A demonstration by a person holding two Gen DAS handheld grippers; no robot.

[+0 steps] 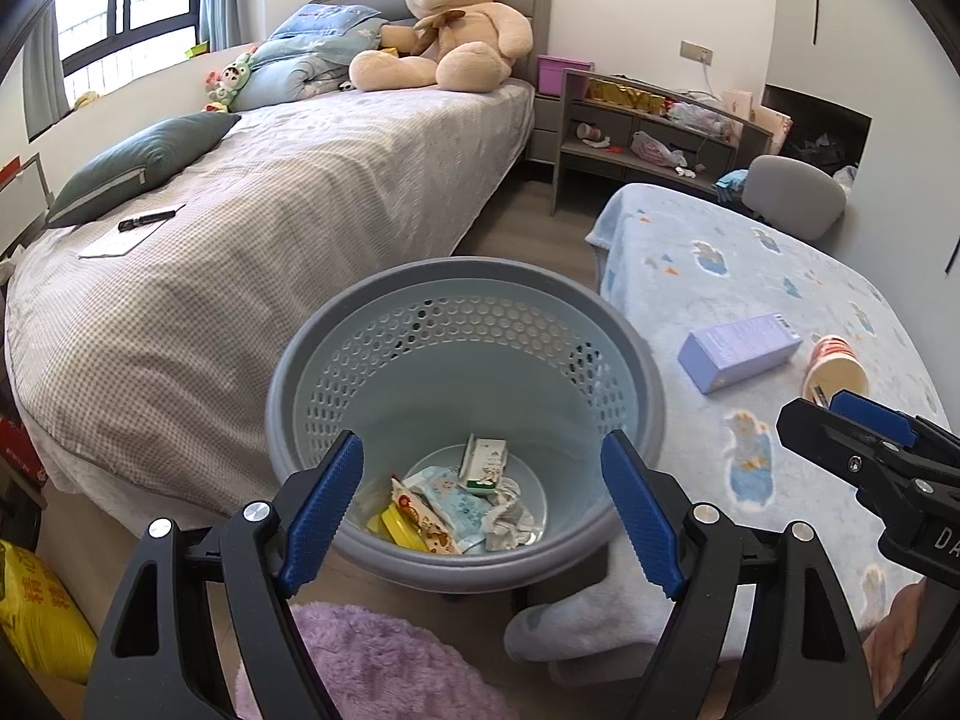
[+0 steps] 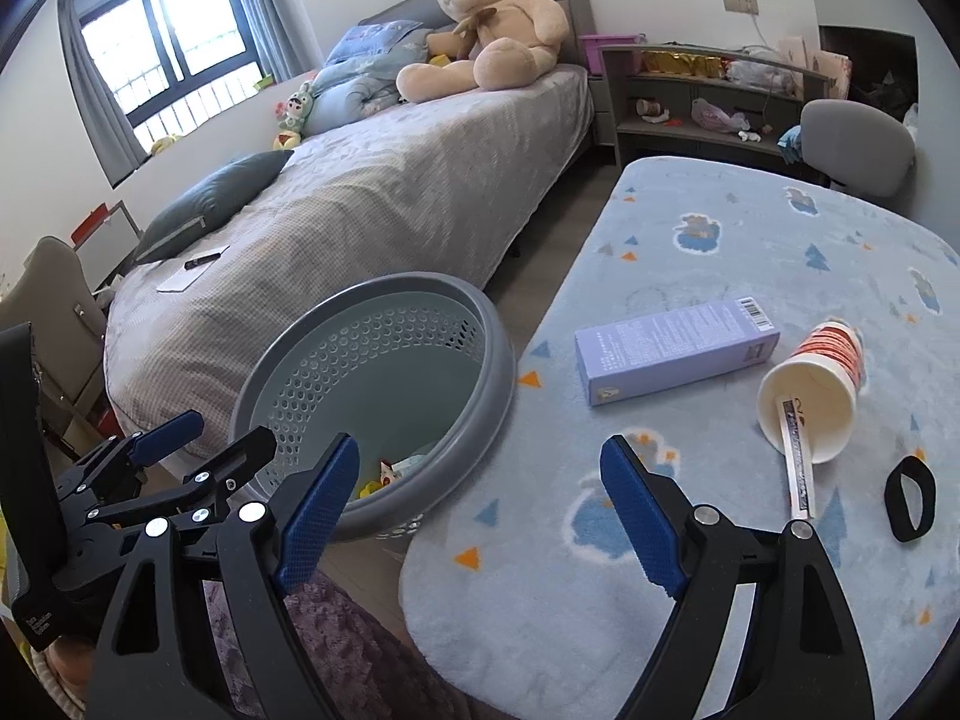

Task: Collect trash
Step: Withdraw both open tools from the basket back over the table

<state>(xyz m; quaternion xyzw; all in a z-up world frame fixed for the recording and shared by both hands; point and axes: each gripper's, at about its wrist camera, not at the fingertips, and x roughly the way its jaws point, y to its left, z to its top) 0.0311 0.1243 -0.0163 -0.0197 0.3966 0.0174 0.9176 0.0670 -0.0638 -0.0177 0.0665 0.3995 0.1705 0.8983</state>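
A grey-blue perforated trash basket stands on the floor between the bed and a blanket-covered table; it shows in the right wrist view too. Wrappers and a small carton lie at its bottom. On the table lie a purple box, a tipped paper cup with a sachet sticking out, and a black band. My left gripper is open and empty above the basket. My right gripper is open and empty over the table's near edge, short of the box.
A bed with a teddy bear, a pillow and a pen on paper lies left. A grey shelf and chair stand behind the table. A purple fluffy rug lies on the floor below.
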